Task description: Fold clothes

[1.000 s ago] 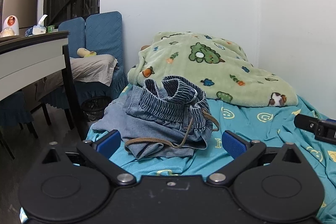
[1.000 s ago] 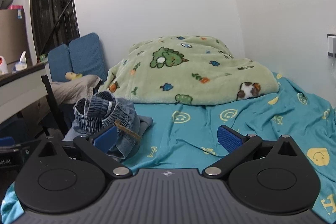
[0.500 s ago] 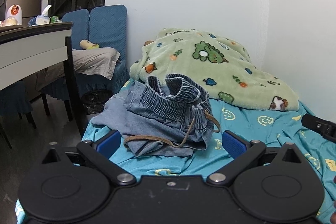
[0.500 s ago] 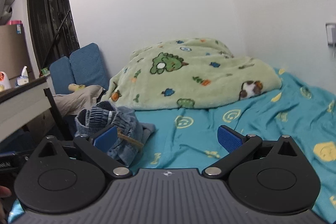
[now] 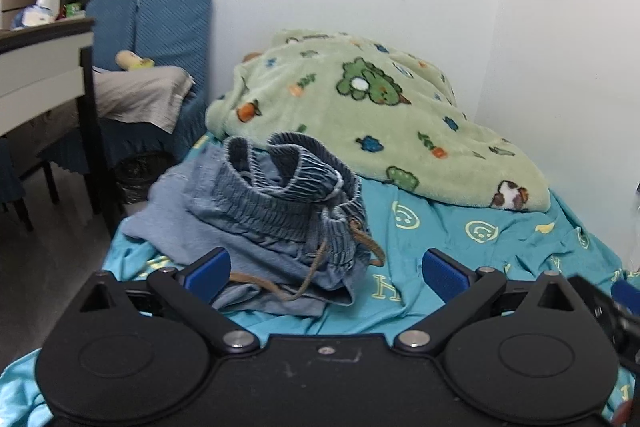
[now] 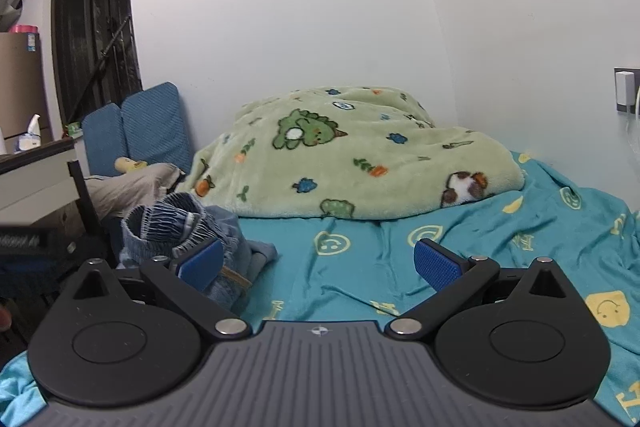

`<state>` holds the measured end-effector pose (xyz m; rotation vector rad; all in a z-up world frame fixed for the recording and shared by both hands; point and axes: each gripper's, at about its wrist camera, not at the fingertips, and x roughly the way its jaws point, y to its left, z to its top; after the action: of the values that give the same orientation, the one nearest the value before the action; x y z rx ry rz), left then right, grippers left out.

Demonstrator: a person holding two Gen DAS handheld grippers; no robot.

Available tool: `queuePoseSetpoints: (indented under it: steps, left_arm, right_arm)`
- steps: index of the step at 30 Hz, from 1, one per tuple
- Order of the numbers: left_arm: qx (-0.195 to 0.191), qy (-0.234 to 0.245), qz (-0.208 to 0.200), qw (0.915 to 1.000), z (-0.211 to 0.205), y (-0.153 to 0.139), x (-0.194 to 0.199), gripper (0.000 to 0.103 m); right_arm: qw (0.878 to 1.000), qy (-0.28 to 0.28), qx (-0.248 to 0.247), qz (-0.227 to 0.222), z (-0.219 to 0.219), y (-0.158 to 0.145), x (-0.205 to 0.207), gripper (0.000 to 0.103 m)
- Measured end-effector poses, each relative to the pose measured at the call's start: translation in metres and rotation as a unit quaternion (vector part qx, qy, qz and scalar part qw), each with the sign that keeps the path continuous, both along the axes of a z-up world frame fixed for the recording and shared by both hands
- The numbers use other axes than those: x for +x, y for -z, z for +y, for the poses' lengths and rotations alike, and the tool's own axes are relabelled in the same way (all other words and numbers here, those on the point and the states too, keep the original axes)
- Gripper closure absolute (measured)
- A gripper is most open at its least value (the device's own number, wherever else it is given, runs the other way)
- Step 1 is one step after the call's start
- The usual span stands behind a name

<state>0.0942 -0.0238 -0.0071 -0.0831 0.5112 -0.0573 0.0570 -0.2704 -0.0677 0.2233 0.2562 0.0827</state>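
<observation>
On the bed [image 5: 460, 239], the jeans [image 5: 276, 219] lie crumpled near its left edge. Both grippers, left [image 5: 326, 269] and right [image 6: 318, 261], hover with fingers spread, empty. A pinch might snag the drawstring [image 5: 316, 267], or drag denim off.

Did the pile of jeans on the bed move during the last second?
No. In the left wrist view the jeans lie as before, just in front of the green blanket; only the camera has shifted.
</observation>
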Motion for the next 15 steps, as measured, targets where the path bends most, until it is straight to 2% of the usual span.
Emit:
queuePoseSetpoints:
  steps: [5,12,15]
  left_arm:
    - [-0.024,0.003,0.01,0.9997,-0.002,0.009,0.038,0.001]
    - [-0.099,-0.026,0.027,0.9944,0.011,0.016,0.095,0.002]
    - [-0.099,-0.053,0.02,0.9935,0.016,0.018,0.113,0.002]
  right_arm:
    - [1.0,0.011,0.001,0.02,-0.003,0.01,0.006,0.0]
    - [0.998,0.024,0.022,0.057,-0.007,0.027,0.018,0.0]
    - [0.997,0.02,0.033,0.072,-0.007,0.034,0.024,0.0]
